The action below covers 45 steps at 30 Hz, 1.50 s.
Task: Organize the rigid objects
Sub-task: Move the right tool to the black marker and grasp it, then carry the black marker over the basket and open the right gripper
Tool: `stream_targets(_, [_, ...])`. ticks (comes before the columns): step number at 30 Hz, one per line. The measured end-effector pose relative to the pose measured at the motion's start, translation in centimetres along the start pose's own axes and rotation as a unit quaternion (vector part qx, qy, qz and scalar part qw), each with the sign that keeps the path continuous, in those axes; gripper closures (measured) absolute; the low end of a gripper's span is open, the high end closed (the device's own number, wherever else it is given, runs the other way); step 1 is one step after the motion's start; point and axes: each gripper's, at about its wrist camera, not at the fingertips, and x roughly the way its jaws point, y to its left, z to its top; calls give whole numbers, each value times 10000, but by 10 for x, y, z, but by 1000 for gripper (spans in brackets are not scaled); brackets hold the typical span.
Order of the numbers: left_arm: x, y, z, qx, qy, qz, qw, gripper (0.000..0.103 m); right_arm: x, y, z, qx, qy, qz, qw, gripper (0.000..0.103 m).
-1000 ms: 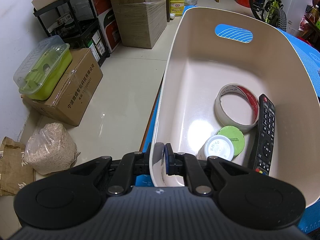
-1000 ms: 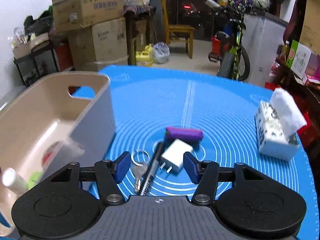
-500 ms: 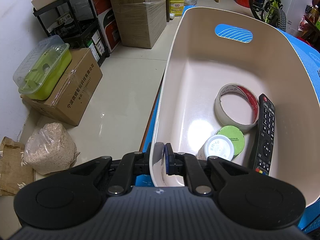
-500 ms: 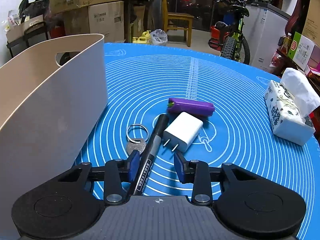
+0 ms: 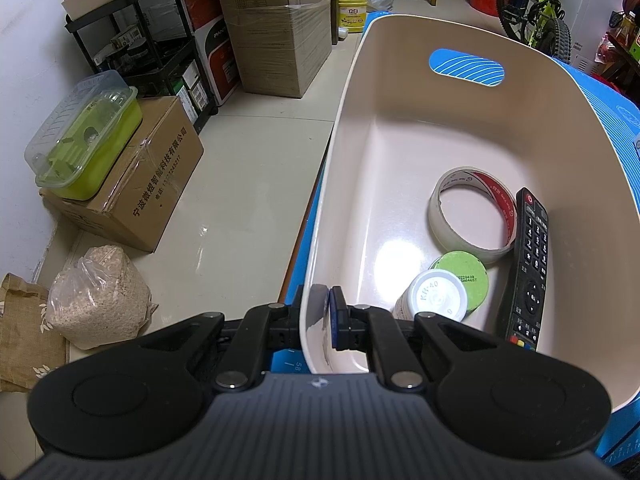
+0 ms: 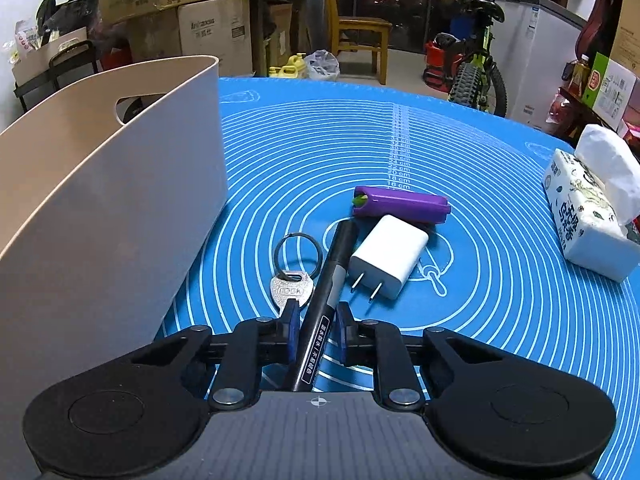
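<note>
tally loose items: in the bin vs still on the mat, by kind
In bin:
tape roll: 1
remote: 1
white-capped bottle: 1
green lid: 1
On mat:
marker: 1
key: 1
charger: 1
purple case: 1
tissue pack: 1
Total: 9

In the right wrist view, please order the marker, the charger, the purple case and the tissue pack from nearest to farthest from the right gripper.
1. Marker: between the fingers of the right gripper.
2. Charger: just ahead, slightly right.
3. Purple case: behind the charger.
4. Tissue pack: far right edge.
</note>
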Motion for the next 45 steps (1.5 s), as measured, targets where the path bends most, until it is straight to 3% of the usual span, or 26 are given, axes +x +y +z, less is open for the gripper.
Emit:
stream_targets(4, [0,0,0,-1,0,0,10000,91,-2,-3,1,82,25,-48,10000,79])
stream_targets(10, [0,0,0,-1,1,-1,10000,91,-17,-5,1,45,-299,-195,9994,79])
stream_targets(22, [0,0,0,8,0,4,10000,91,-70,-9,21,416,-976,40,9943,79])
stream_targets(33, [1,1,-2,22,6,20,10000,91,-125,22,45,310,-1749,762,9811,79])
stream_targets(38, [1,2,-2,32,5,30,10000,91,-132,53,48,-15,-1602,1135,9805,79])
stream_targets(45, [1,1,-2,31,4,30,10000,91,-120,96,37,-744,-1018,1501,9806,79])
